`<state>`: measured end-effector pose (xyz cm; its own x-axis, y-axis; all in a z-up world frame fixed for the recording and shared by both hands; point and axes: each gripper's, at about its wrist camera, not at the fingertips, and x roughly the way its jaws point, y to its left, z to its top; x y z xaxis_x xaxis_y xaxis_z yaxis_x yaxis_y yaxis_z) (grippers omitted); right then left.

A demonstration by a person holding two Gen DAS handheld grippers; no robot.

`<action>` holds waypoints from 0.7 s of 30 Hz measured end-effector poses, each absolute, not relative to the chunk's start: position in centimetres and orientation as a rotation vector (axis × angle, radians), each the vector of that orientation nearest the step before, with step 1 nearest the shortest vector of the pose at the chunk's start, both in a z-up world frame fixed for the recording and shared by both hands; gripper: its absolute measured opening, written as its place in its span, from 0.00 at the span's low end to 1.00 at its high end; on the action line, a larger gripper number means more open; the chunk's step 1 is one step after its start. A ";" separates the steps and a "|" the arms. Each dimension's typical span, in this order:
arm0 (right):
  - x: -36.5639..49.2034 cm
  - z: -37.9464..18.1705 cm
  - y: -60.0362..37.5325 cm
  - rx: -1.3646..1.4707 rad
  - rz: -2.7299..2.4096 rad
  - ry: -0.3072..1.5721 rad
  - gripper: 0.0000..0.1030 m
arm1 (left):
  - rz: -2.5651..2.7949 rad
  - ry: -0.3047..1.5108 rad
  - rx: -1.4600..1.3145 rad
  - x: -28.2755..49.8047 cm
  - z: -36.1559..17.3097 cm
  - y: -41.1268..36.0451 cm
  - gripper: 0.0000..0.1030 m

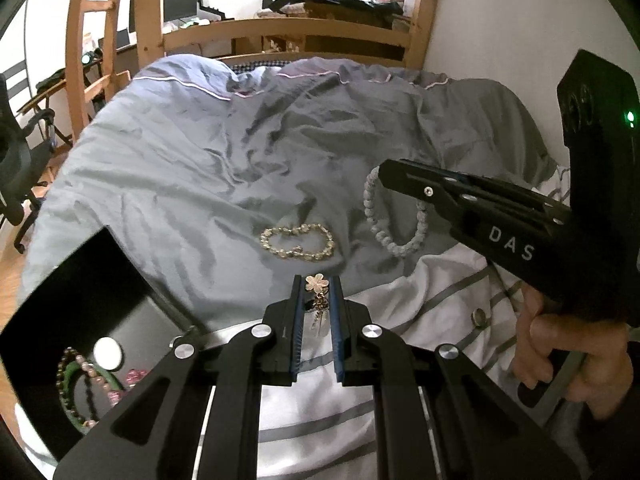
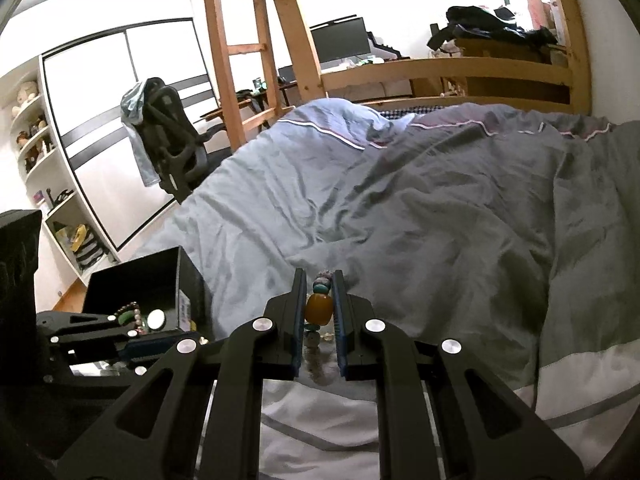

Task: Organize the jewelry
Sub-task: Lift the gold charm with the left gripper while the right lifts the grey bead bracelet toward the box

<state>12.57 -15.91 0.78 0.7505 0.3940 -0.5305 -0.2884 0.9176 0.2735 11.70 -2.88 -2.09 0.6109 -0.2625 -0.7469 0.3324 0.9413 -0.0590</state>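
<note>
My left gripper is shut on a gold flower earring with a dangling tassel, held above the bed. My right gripper is shut on a beaded bracelet with an amber bead and turquoise beads; in the left wrist view the right gripper hangs over a white bead bracelet. A gold bead bracelet lies on the grey duvet. A black jewelry box at the left holds several bracelets; it also shows in the right wrist view.
The rumpled grey duvet covers the bed. A white striped cloth with a small ring-like piece lies near me. A wooden bed frame and ladder stand behind, with an office chair at the left.
</note>
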 end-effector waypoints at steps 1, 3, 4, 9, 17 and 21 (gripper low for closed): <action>12.5 1.0 -15.7 0.179 0.379 0.614 0.13 | -0.338 0.844 0.085 11.6 -1.9 -2.6 0.11; 12.2 1.4 -15.4 0.175 0.386 0.604 0.13 | -0.328 0.840 0.078 11.4 -1.4 -2.0 0.11; 12.1 1.7 -15.2 0.177 0.392 0.598 0.13 | -0.314 0.836 0.075 11.3 -1.1 -1.6 0.11; 12.1 2.5 -13.5 0.172 0.425 0.587 0.13 | -0.275 0.830 0.076 10.5 -0.2 0.0 0.11; 11.8 3.5 -9.6 0.150 0.499 0.567 0.13 | -0.201 0.789 0.053 9.4 1.6 3.5 0.11; 11.6 3.7 -7.7 0.140 0.532 0.563 0.13 | -0.164 0.789 0.052 9.0 1.9 5.0 0.11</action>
<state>11.61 -7.73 3.74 0.7154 0.5158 -0.4712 -0.4413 0.8565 0.2676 9.01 4.99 1.93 0.6928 -0.1273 -0.7098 0.1660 0.9860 -0.0148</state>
